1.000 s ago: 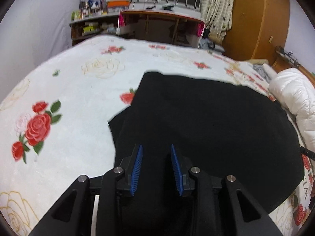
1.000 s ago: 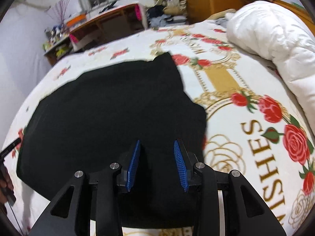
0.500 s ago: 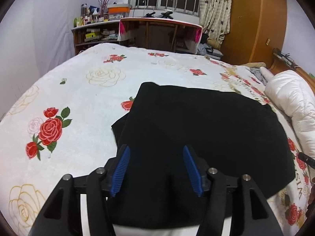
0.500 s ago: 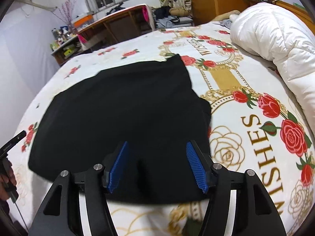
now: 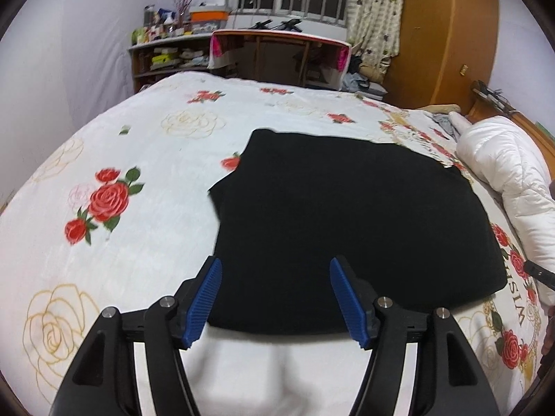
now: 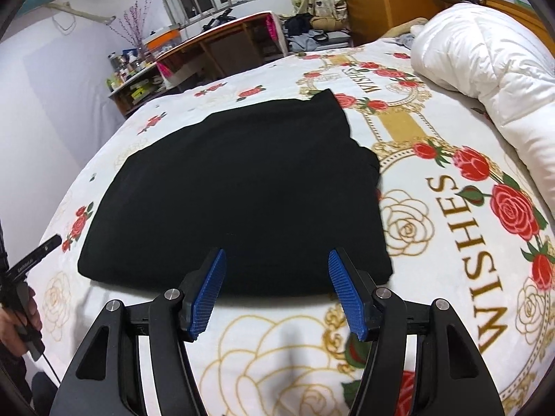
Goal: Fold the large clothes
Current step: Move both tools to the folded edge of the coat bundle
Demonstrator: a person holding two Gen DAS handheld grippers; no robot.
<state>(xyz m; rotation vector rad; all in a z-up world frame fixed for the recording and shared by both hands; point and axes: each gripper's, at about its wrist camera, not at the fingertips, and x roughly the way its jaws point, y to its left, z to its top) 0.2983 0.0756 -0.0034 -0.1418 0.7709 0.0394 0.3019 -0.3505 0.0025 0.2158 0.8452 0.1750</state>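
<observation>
Holding both tongs spread wide and empty above the bed (image 5: 145,242), I have the black garment (image 5: 347,228) lying flat ahead of me as a folded slab, its near edge just past the blue pads. The left tongs (image 5: 274,294) hang over the garment's near left corner; the right tongs (image 6: 275,289) hang over the near edge toward its right side. Neither touches the cloth.

My read is that one fold is done and another is due. To do it well, I would bring each pair of tongs down at a near corner, slide the lower pad under all the layers, and pinch right at the edge so no layer slips free. A stray flap juts out on the left side in the left view, and on the right side (image 6: 367,159) in the right view, so I would tuck or square those first, or the next fold will come out crooked. Then I would lift both corners together, level, and carry them to the far edge (image 6: 263,107), keeping clear of the white duvet (image 6: 485,52).
</observation>
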